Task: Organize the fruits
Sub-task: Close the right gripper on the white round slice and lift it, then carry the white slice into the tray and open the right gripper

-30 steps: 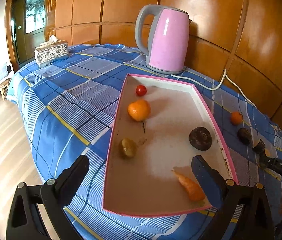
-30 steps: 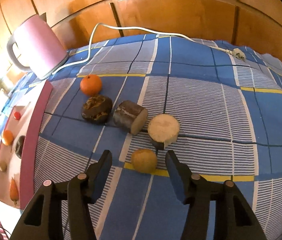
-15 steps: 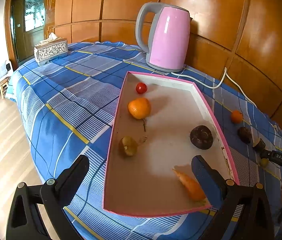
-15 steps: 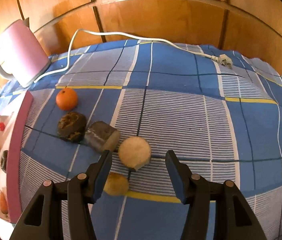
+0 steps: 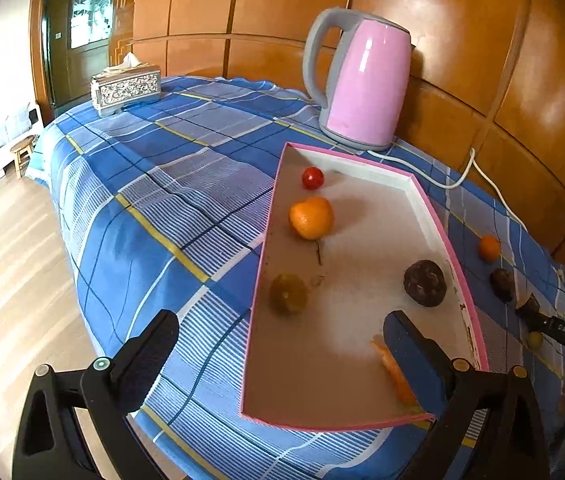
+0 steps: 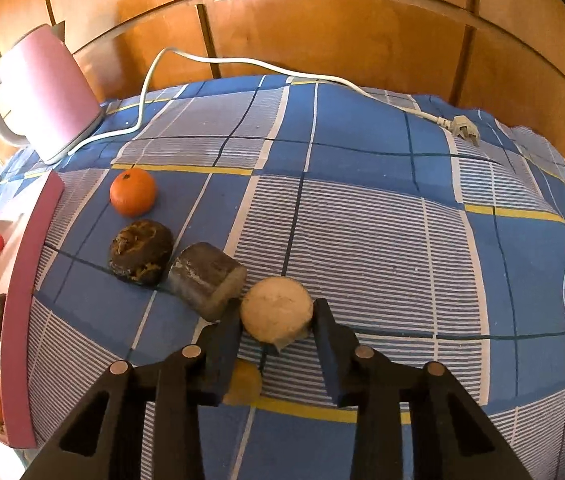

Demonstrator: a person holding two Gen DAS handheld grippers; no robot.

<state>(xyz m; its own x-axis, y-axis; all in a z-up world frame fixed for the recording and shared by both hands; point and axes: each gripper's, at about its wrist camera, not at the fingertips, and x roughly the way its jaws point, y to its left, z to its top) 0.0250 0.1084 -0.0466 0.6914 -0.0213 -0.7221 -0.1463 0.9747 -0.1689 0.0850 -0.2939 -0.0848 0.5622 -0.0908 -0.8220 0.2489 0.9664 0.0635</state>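
Pale cut-faced chunk (image 6: 276, 314), earlier ahead of the open fingers, now sits clamped in the right tool (image 6: 276, 330), its jaws just closed.

pink kettle (image 5: 364, 80), blue plaid cloth (image 6: 362, 220), pink-rimmed tray (image 5: 460, 280), orange tangerine (image 6: 133, 192)

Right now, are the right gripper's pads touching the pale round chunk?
Touching. In the right wrist view the right gripper has just been closing, and both fingers press the sides of the pale round chunk.
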